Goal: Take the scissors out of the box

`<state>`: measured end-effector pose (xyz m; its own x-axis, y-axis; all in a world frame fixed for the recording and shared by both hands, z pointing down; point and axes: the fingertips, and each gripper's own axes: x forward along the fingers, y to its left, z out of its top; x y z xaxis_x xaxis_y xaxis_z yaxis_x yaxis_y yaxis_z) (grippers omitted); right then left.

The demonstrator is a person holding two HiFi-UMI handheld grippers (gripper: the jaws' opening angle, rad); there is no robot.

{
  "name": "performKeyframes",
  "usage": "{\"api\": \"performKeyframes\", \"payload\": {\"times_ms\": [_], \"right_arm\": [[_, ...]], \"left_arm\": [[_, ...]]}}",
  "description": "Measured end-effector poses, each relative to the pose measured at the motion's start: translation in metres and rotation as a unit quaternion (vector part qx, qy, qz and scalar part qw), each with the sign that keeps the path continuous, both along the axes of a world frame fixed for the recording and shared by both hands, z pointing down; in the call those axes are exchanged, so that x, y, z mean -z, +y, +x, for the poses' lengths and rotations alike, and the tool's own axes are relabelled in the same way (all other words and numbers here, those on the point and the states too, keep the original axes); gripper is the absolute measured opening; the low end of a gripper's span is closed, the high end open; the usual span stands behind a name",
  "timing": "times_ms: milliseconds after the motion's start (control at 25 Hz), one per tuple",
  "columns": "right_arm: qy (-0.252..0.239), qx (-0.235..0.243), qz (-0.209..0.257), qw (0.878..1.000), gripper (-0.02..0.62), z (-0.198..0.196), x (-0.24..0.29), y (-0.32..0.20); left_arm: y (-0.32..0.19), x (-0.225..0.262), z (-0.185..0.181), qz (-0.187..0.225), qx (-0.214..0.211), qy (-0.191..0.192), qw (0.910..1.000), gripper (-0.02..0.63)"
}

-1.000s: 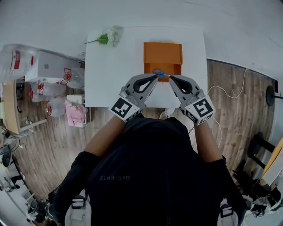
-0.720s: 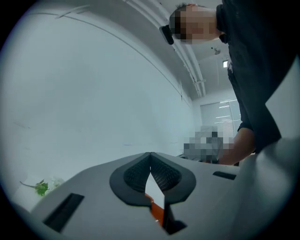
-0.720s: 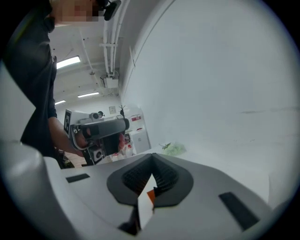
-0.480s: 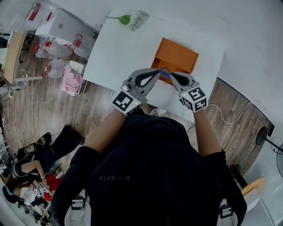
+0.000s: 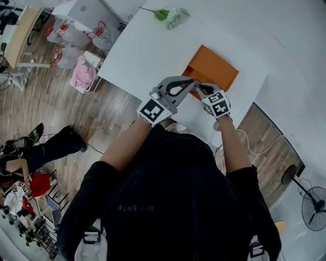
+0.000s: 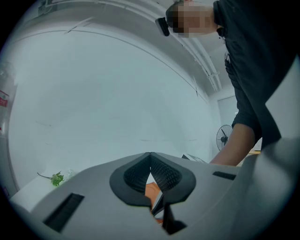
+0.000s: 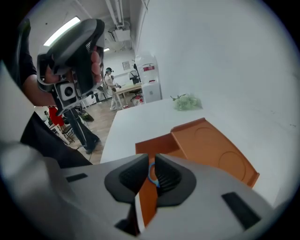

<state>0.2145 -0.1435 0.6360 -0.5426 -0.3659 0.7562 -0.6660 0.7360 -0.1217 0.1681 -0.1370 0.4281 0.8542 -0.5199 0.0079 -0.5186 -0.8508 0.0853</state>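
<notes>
Surface [image 5: 147, 51], white and broad, across the upper half of the head view, with wooden floor [image 5: 76, 117] off to the left. Carries an orange box [image 5: 219, 63] toward its right-hand side, lying open, shallow and flat.

Lower in that view, person [image 5: 173, 193] in a black shirt, both bare forearms reaching toward the near edge of the box.

Then left gripper [image 6: 150, 155], held about level, just left of the other one in the head view. Fingers [image 6: 136, 176] together, touching at the tips. Low in the slot behind them, a thin dark-and-pale strip against orange, too unclear to name.

Beside it, right gripper [image 7: 151, 159], tilted downward over the near part of the box. Fingers [image 7: 167, 178] a little apart, having just been opening, with a narrow slot between the pads.

Farther off, green sprig [image 5: 163, 14] in clear wrap at the far edge of the surface, well apart from the box and both grippers.

Smallest, scissors [image 7: 151, 172]: only a blue handle loop visible, sitting in the slot between the right fingers, close against one pad, with the orange of the box right behind. Blades out of sight behind the gripper body. Cannot tell whether resting on the box or hanging clear of it.
</notes>
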Motion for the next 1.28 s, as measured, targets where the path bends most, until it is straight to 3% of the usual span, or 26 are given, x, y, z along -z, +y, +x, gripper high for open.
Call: {"api": "performKeyframes", "payload": {"times_ms": [440,640,1280], "right_arm": [[0.11,0.046,-0.077,0.99,0.115,-0.01,-0.081,-0.009],[0.147,0.06,-0.079,0.984,0.148,-0.009,-0.098,-0.014],[0.189,0.098,-0.083,0.974,0.149,-0.011,-0.123,-0.015]], "left_arm": [[-0.012,-0.035,-0.011,-0.017,0.015,-0.005,0.9997,0.02],[-0.019,-0.047,-0.02,-0.022,0.017,-0.015,0.9995,0.02],[-0.028,-0.052,-0.039,-0.031,0.028,-0.009,0.9991,0.02]]}}
